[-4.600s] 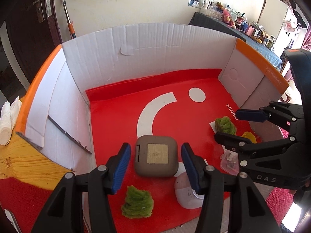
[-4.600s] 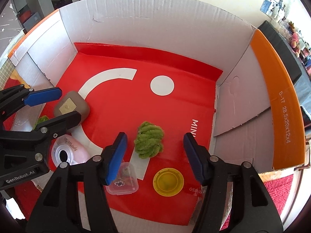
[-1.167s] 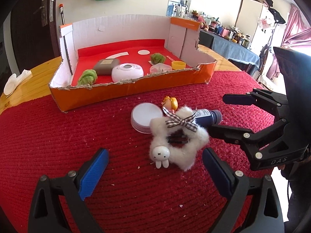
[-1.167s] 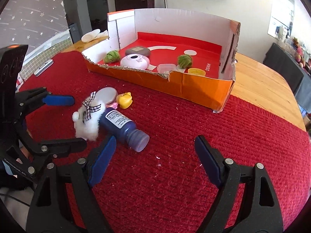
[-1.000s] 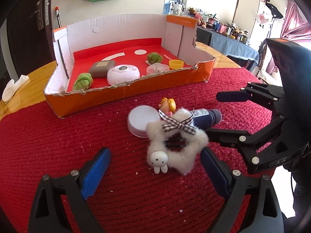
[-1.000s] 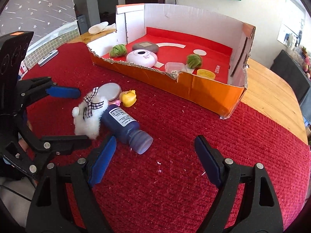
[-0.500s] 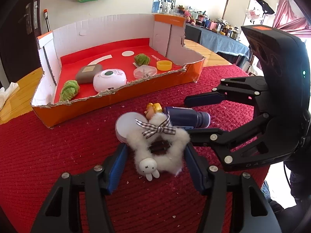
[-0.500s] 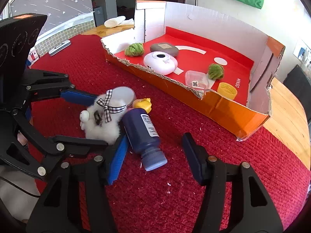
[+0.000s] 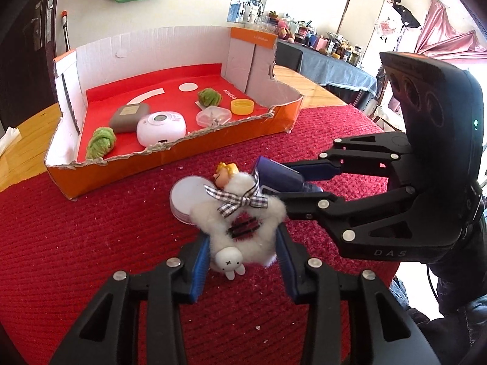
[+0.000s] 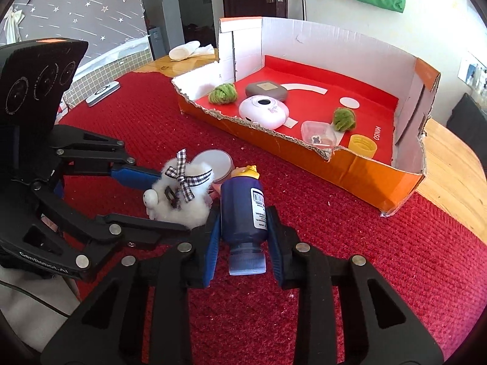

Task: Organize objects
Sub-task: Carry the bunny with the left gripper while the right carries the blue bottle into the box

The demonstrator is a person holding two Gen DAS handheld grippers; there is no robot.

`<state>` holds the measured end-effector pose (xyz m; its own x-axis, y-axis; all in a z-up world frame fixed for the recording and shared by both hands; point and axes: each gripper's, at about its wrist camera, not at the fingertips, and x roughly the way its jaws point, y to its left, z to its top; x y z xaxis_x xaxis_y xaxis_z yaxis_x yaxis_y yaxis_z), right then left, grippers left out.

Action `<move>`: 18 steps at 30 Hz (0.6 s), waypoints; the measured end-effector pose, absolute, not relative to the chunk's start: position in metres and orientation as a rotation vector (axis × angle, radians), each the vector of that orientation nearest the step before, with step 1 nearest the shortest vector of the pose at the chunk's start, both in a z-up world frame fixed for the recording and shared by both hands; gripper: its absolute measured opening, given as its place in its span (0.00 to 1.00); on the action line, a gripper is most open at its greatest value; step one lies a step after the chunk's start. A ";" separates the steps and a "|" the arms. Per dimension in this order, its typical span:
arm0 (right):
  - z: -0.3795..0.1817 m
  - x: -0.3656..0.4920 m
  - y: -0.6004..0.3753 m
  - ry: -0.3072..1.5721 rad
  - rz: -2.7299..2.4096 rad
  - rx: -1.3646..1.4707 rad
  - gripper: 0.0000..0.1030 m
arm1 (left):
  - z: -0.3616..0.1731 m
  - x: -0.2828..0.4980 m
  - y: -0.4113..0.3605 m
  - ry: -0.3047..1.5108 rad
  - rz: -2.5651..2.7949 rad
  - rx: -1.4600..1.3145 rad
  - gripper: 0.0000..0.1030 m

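Note:
My left gripper (image 9: 242,254) is shut on a white fluffy plush (image 9: 240,228) with a checked bow and a small bunny head; the plush also shows in the right wrist view (image 10: 182,194). My right gripper (image 10: 243,237) is shut on a dark blue bottle (image 10: 243,213) lying on the red mat; the bottle also shows in the left wrist view (image 9: 277,178). A round white tin (image 9: 187,193) and a small yellow figure (image 9: 226,172) lie just behind them.
An open cardboard box (image 9: 170,158) with a red floor stands beyond, holding two green woolly balls (image 9: 102,143), a grey case (image 9: 129,117), a white round device (image 9: 161,127), a clear case (image 9: 213,115) and a yellow cap (image 9: 242,106). A red mat (image 10: 365,273) covers the wooden table.
Both grippers came out of the box to the mat. The left has closed on the plush and the right has closed on the blue bottle, which turned end-on to the right gripper.

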<state>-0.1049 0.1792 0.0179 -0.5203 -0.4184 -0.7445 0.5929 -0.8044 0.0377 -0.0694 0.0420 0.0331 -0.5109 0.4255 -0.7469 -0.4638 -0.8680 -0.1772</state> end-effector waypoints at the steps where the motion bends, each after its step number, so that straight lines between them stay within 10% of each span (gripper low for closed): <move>1: 0.021 -0.103 0.180 0.285 -2.315 1.037 0.27 | 0.036 -0.068 0.042 0.064 2.360 -1.137 0.41; 18: 0.067 -0.092 0.191 0.212 -2.457 0.943 0.27 | 0.075 -0.060 0.017 0.050 2.428 -1.027 0.41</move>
<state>-0.0919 0.1913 0.0671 -0.6377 -0.3933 -0.6623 0.5007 -0.8650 0.0316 -0.0604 0.0174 0.0747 -0.5909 0.4318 -0.6814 -0.4593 -0.8745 -0.1559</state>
